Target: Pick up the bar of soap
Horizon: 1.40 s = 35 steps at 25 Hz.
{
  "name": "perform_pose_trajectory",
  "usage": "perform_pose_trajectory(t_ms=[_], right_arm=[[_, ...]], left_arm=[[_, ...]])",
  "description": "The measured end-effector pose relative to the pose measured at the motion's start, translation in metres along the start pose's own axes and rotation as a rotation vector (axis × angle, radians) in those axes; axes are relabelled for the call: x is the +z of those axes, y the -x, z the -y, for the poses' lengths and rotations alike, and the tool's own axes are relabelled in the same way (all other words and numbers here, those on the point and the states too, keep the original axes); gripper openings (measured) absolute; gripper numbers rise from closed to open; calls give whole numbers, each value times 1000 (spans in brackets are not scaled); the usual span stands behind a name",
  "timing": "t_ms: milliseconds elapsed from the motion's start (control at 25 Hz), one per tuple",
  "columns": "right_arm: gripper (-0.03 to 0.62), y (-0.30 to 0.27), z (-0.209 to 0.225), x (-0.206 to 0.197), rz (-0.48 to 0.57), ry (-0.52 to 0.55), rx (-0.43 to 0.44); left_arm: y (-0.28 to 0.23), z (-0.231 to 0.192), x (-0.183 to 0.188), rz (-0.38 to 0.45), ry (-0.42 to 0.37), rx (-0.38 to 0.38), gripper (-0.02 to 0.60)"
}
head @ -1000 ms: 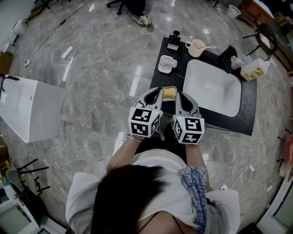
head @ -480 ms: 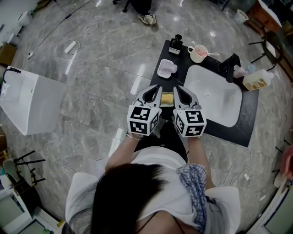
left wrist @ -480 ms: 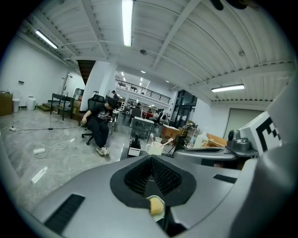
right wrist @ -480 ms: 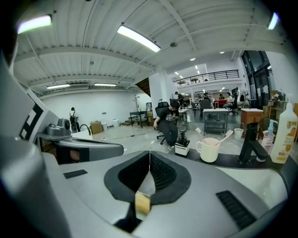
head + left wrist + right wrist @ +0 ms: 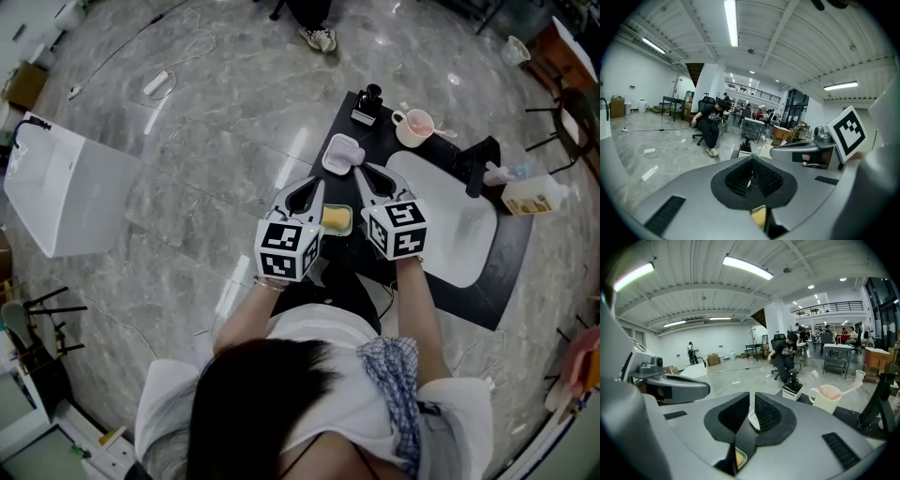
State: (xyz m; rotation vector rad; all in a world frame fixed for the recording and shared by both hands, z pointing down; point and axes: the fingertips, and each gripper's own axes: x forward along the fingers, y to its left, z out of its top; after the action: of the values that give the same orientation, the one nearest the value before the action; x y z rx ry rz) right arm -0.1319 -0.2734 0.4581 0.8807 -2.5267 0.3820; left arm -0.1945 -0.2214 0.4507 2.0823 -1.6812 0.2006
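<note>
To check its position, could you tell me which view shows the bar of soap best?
The head view: the bar of soap shows nearly whole from above. Both gripper views catch only a yellow sliver near the bottom edge.

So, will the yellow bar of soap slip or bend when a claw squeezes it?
Likely stiff: the yellow rectangular bar of soap looks blocky. Possibly slippery: its top looks smooth. Unlikely to roll, since it lies flat.

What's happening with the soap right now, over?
Left gripper and right gripper: fingers shut, empty. Soap lies between them, not grabbed yet. Nothing blocking it.
</note>
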Motion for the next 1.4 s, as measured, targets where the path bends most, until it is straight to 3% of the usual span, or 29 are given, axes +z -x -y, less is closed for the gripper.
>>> perform_pose_trajectory(t_ms=[120, 560, 800, 1120, 1400], right_arm=[[98, -16, 5, 3, -37, 61, 68], [205, -74, 18, -26, -267, 291, 286], [238, -97, 26, -61, -477, 535, 360], [238, -123, 34, -87, -591, 557, 425], [238, -143, 38, -101, -613, 556, 437]], left_arm=[[-6, -3, 4, 2, -2, 28, 11], [-18, -23, 4, -5, 33, 140, 11], [-17, -36, 9, 1, 39, 205, 11], [-21, -40, 2, -7, 64, 243, 11], [-13, -53, -11, -27, 96, 298, 11]])
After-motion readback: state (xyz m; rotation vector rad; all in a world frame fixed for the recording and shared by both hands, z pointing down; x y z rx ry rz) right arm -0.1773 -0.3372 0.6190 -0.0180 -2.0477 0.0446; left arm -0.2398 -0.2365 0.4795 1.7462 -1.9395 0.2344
